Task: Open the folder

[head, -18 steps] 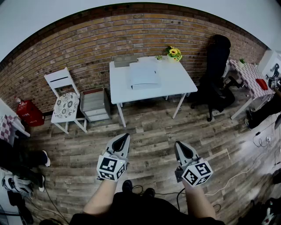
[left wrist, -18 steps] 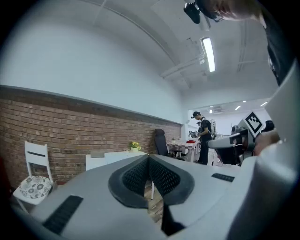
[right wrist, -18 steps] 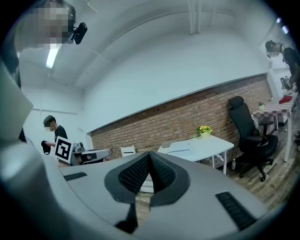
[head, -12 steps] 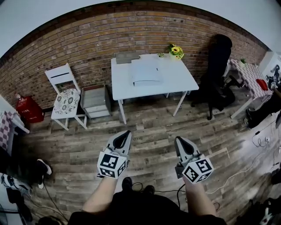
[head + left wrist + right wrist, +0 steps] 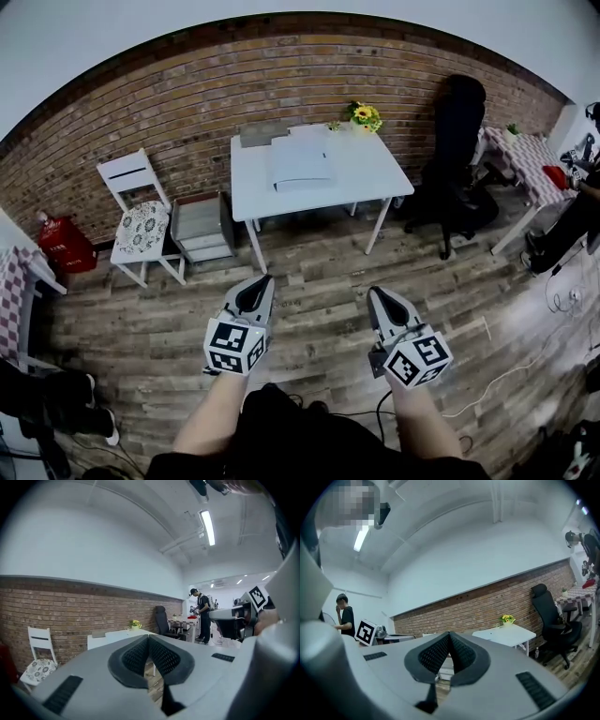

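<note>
A pale folder point(image 5: 302, 164) lies flat on the white table point(image 5: 375, 173) against the brick wall, far ahead of me. My left gripper point(image 5: 263, 281) and right gripper point(image 5: 375, 293) hang side by side over the wooden floor, well short of the table. Both are shut with nothing between the pads. In the left gripper view the dark pads point(image 5: 136, 656) meet at the tip, with the table point(image 5: 110, 637) small in the distance. The right gripper view shows its pads point(image 5: 461, 651) pressed together and the table point(image 5: 506, 633) off to the right.
A white chair point(image 5: 136, 220) and a grey drawer unit point(image 5: 202, 225) stand left of the table. A black office chair point(image 5: 459, 150) is at its right. Yellow flowers point(image 5: 364, 115) sit at the table's back edge. Cables point(image 5: 525, 361) trail over the floor at right. A person point(image 5: 202, 616) stands far off.
Both grippers have shifted slightly forward toward the table and stay shut. The view has swung a little, and the table sits a bit further left and up.
</note>
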Motion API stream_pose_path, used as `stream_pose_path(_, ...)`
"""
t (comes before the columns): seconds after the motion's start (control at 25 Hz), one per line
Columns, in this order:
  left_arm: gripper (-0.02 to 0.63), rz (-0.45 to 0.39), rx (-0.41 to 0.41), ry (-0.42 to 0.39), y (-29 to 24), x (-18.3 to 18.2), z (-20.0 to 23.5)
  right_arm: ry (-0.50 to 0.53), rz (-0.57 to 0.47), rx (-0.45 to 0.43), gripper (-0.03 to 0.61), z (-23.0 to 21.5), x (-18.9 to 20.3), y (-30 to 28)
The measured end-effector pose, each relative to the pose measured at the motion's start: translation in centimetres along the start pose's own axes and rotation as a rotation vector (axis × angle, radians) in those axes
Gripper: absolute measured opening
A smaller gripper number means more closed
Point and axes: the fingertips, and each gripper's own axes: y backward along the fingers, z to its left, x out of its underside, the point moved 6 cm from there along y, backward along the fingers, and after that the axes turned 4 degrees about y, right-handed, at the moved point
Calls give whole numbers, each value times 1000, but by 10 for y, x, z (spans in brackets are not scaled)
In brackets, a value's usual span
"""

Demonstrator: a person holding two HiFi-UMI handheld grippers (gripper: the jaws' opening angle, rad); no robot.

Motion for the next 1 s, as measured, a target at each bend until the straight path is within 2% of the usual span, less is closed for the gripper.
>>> stream_pose_path(0.24, 20, -27, 16, 33, -18, 0, -9, -22, 6, -16, 17, -18, 11, 11)
stream_pose_path(0.44, 21, -20, 31, 27, -50, 1, 0, -52, 44, -1, 18, -41, 18, -10)
stream_pose_path(0.76, 23, 2, 64, 8, -130, 1, 47, -48, 100, 35, 31, -84, 12, -94)
stream_pose_path(1.0, 25, 6, 86, 11, -193, -10, 102, -55, 116, 47, 37, -109, -1, -172)
